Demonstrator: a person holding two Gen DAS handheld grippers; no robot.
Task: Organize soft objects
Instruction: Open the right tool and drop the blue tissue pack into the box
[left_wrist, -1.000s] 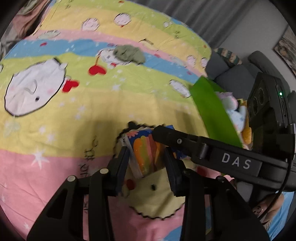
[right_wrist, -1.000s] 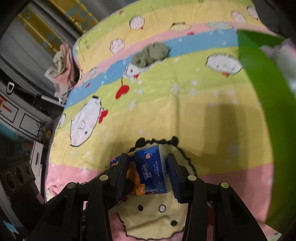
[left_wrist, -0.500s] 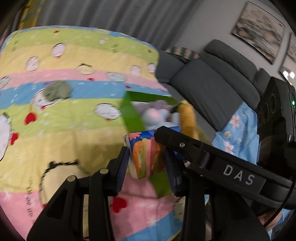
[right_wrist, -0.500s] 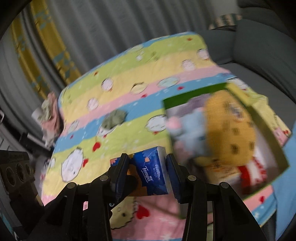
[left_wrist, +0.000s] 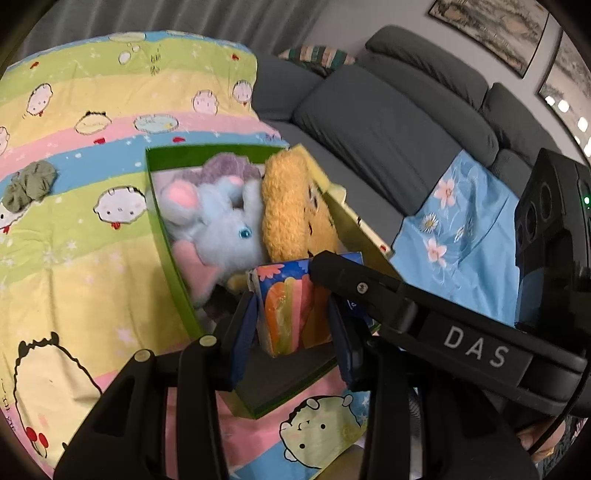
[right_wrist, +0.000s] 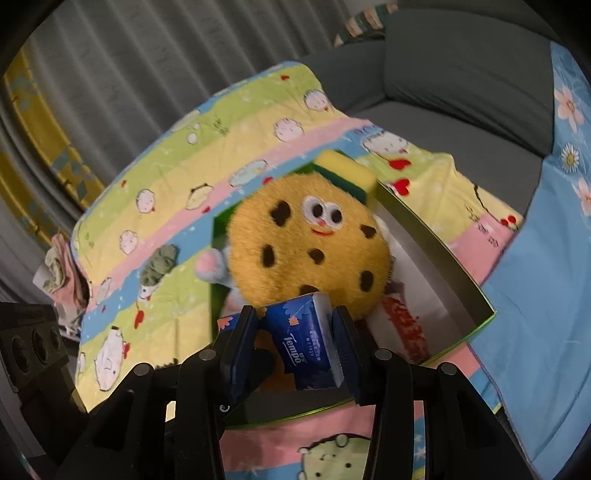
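A: Tissues (right_wrist: 308, 334), a soft pack in glossy plastic wrap, blue with white "Tempo" lettering on one face and orange and pink stripes on the other (left_wrist: 291, 310). Both tongs grip it at once.

B: How are they set on it?

A: The right tongs (right_wrist: 295, 334) are narrowed onto the blue end, pads flat against its sides. The left tongs (left_wrist: 291, 325) are narrowed onto the striped end. Through the left camera, one dark finger of the right tongs crosses just above the pack.

B: Where does the pack sit?

A: Above the near end of the green box (left_wrist: 173, 258), a straight-walled rectangular box, bright green outside, pale inside (right_wrist: 436, 251). Whether the pack touches the floor of the box I cannot tell.

B: What lies beyond the tips?

A: Right behind the pack, a round shaggy cookie toy (right_wrist: 310, 251), golden with dark brown chips, stitched eyes and a red smile. To the left of it, a fluffy pale blue mouse toy (left_wrist: 221, 225) with pink ears. A yellow sponge (right_wrist: 347, 173) with a green scouring layer sits at the far corner, past the cookie. Something red and white beside the cookie is too blurred to name.

B: And outside the box?

A: A crumpled grey-green cloth (left_wrist: 29, 184), far left of the tips, on the smooth striped cartoon sheet (left_wrist: 92, 240). Beyond that, a grey cushioned sofa (left_wrist: 388, 125).
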